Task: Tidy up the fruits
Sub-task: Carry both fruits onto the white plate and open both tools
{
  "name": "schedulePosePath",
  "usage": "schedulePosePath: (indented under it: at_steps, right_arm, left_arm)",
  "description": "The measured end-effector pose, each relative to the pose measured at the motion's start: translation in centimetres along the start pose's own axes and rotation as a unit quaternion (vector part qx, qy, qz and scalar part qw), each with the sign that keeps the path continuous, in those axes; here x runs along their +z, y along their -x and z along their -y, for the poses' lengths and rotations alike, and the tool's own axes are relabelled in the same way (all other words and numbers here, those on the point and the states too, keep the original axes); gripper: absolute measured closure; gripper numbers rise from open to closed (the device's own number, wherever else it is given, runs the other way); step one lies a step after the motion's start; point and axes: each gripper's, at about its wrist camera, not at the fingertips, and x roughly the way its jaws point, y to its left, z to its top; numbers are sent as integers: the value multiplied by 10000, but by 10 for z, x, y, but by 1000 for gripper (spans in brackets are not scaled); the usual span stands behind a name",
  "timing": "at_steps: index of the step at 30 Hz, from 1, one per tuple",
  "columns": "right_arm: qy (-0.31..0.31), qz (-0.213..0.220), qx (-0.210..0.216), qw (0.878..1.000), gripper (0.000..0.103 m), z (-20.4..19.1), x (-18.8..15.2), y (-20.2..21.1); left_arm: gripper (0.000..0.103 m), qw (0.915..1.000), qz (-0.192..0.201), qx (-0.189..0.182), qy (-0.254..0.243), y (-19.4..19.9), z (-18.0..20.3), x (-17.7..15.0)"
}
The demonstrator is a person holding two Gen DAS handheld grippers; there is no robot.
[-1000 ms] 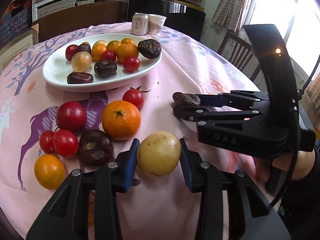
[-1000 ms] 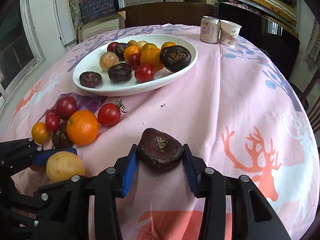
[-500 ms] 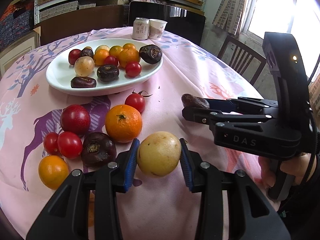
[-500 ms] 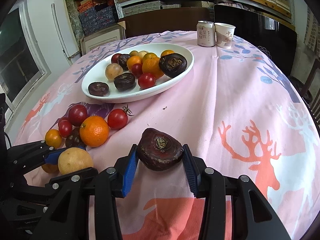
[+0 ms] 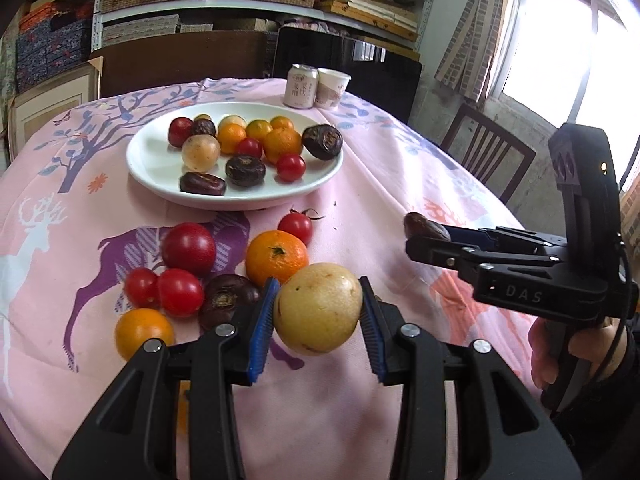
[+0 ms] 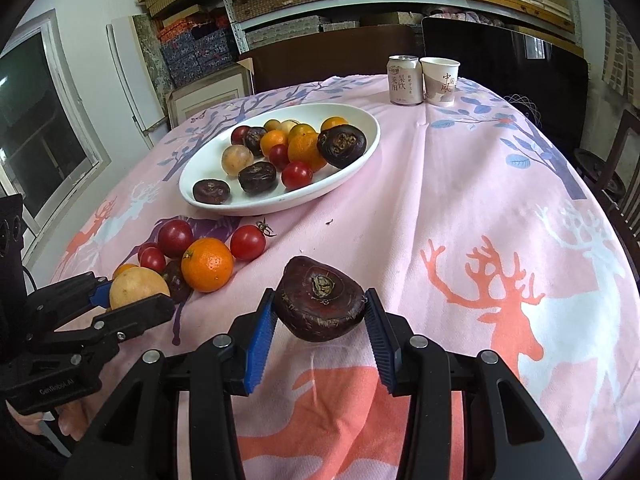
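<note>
My left gripper (image 5: 318, 314) has its jaws pinching a pale yellow round fruit (image 5: 318, 308), both blue pads (image 5: 262, 332) pressed on its sides, fruit lifted clear of the cloth. My right gripper (image 6: 320, 322) has jaws clamped on a dark brown water chestnut (image 6: 320, 304), stem scar facing up, also off the cloth. From the left wrist view the right gripper sits off to the right, the chestnut just a dark nub at its tip, a hand (image 5: 576, 350) wrapped on its handle.

The surface carries a pink deer-print tablecloth (image 6: 460, 208). White oval plate (image 5: 160, 168) sits toward the far side, loaded: several small oranges, red cherry tomatoes, a pale round fruit, some dark chestnuts, one big one at the right rim. Exact count is hard, they overlap.

Loose pile on the cloth between plate and my left gripper: mandarin (image 5: 277, 256) just behind the held yellow fruit, stemmed cherry tomato (image 5: 295, 228) beyond it near the plate edge, a larger dark red tomato (image 5: 188, 249) to the left, two small red tomatoes (image 5: 180, 292) touching each other, a dark chestnut (image 5: 228, 300) just beside the left pad, a small orange fruit (image 5: 144, 332) nearest the cloth edge.

Far side: drink can (image 6: 405, 80) and paper cup (image 6: 440, 80) standing upright, side by side, touching or nearly so. Shelves with stacked boxes behind, a wooden chair (image 5: 488, 156) at right.
</note>
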Motion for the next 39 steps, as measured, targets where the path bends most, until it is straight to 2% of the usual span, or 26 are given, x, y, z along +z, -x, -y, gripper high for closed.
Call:
schedulePosePath:
  at_steps: [8,12,17,26,31,33,34,35,37,39]
  right_arm:
    - [-66,289,288,9991,58,6,1,29]
    - [39,530,446,9976,58,-1,6,42]
    - [105,609,465,9970,58,-5,16,46]
    - [376,791,266,9958,58,-27,62,15]
    - [364,890,51,9954,58,-41,93,-22]
    - [439,888,-48,9951,58,-47,102,-38]
    - [508,827,-62,9953,53,-50,105,-46]
    - [586,825,-181,9947,43,-52,105,-51]
    - [616,934,-344,9931,35,-53,103,-51]
    - [412,935,-166,9946,34,-44,99,-47]
  left_arm:
    - [64,9994,298,74,181,40,-19,-3]
    - [64,9985,456,236,169,55,-29,4]
    - [64,9975,564,397,164,61,-41,19]
    - [64,9959,524,687,254,20,-73,77]
    - [64,9939,323,698,796,-24,-108,116]
    - [55,9927,164,590,1043,-42,-121,124]
    - [49,9914,115,599,1155,-48,-127,126]
    - [42,9900,108,628,1262,-51,-131,126]
    - [37,9892,208,542,1350,-49,-133,124]
    - [33,9893,325,495,1335,-41,-132,118]
